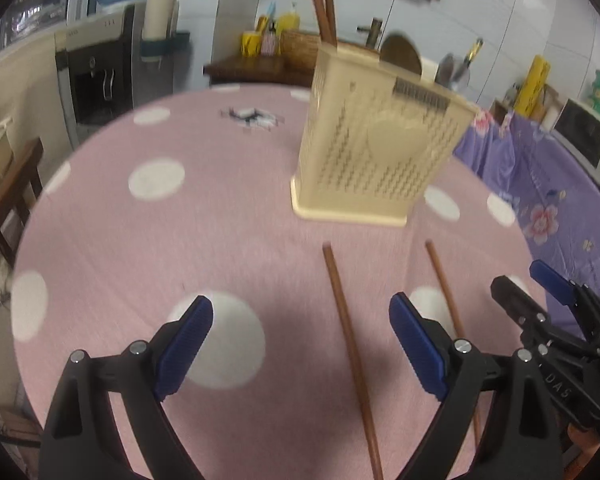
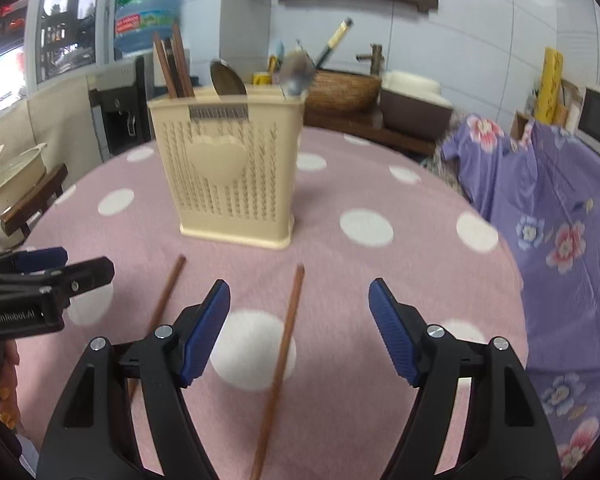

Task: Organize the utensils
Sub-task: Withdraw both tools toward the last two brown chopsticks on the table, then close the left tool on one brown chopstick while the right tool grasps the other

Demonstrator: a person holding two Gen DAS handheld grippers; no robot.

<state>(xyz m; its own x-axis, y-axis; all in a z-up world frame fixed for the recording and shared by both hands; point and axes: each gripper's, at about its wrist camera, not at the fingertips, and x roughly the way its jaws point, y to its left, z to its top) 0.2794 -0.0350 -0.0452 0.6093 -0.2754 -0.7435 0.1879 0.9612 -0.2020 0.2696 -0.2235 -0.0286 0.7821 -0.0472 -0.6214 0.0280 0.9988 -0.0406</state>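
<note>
A cream perforated utensil holder (image 1: 380, 140) (image 2: 228, 172) stands on the pink dotted tablecloth (image 1: 160, 240). Brown chopsticks (image 2: 176, 64) and spoons (image 2: 226, 78) stick out of its top. Two loose brown chopsticks lie on the cloth in front of it. My left gripper (image 1: 300, 304) is open, and one chopstick (image 1: 348, 340) lies below and between its blue pads. The second chopstick (image 1: 444, 284) (image 2: 284, 344) lies between the open fingers of my right gripper (image 2: 299, 287). No pad touches either stick. Each gripper appears at the edge of the other's view.
A purple floral cloth (image 2: 560, 220) covers furniture right of the table. A water dispenser (image 1: 96, 76) stands back left, a wicker basket (image 2: 344, 88) and a sideboard behind the table. A hand (image 2: 8, 392) holds the left gripper at the lower left.
</note>
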